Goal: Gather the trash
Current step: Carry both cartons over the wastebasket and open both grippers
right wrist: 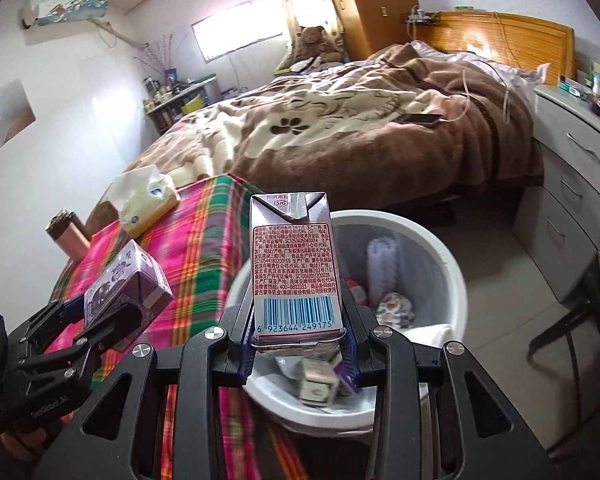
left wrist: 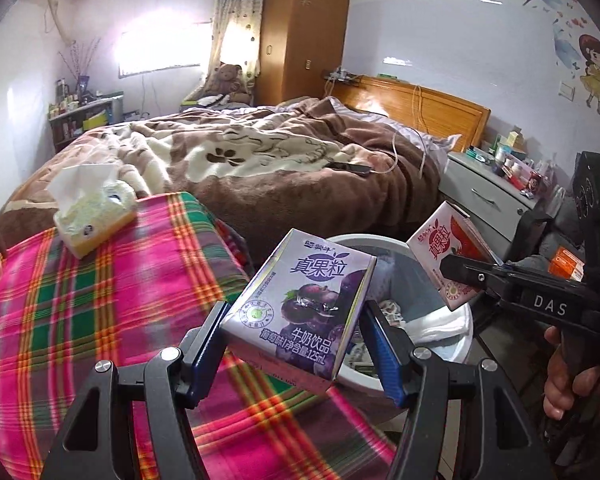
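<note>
My left gripper [left wrist: 296, 316] clamps the purple grape milk carton [left wrist: 300, 304] by its sides above the plaid cloth's [left wrist: 100, 280] edge. My right gripper [right wrist: 298, 340] pinches the red carton [right wrist: 294, 268] over the white bin [right wrist: 440, 256]. Both seem light and crushable, so I grip the flat sides gently.

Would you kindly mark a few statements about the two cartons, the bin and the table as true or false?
1. The left gripper holds a purple carton. True.
2. The right gripper is empty. False: it is shut on a red and white carton.
3. The white bin is empty. False: it already holds rubbish.
4. A tissue pack lies on the checked cloth. True.
5. Both cartons are already in the bin. False: both are in the grippers.
</note>
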A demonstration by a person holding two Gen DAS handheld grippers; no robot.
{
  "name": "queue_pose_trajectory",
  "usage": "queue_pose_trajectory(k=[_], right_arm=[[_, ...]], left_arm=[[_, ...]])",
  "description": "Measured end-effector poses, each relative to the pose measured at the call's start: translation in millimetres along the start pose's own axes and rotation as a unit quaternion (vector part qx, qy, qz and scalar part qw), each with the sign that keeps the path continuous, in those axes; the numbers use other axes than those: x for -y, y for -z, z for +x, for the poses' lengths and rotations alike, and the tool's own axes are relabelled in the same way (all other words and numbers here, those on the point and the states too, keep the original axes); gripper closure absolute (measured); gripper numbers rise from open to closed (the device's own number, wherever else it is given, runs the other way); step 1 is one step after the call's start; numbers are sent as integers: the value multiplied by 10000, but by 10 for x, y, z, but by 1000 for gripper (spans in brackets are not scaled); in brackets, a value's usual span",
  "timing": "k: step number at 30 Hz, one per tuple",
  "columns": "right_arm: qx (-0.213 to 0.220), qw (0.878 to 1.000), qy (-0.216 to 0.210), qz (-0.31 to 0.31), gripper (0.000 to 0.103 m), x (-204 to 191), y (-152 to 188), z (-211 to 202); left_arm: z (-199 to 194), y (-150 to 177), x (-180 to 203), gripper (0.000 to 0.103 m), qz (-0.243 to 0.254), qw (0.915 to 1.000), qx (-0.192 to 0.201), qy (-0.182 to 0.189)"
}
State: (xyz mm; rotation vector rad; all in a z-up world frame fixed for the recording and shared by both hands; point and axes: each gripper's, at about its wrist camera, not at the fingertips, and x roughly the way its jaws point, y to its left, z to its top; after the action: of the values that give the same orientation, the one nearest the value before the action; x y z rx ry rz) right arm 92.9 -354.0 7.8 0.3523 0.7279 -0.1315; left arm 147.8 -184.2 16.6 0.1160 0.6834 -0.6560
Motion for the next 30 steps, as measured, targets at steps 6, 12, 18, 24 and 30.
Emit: queue_pose_trajectory(k=[6, 12, 18, 24, 30], right_arm=[[-196, 9995, 231, 40, 67, 189, 18, 108], [-407, 9982, 431, 66, 67, 372, -2, 277], [-504, 9974, 524, 24, 67, 457, 2, 327], [-482, 9974, 531, -14, 38, 480, -3, 315], [-337, 9984, 453, 84, 38, 505, 20, 223]], left_arm=[[275, 34, 261, 37, 74, 9997, -188, 160], [500, 53, 458, 37, 125, 9991, -337, 240], [625, 40, 604, 37, 242, 9984, -428, 271], [655, 31, 627, 34, 152, 9986, -448, 253], [598, 36, 588, 32, 13, 9988, -453, 196]])
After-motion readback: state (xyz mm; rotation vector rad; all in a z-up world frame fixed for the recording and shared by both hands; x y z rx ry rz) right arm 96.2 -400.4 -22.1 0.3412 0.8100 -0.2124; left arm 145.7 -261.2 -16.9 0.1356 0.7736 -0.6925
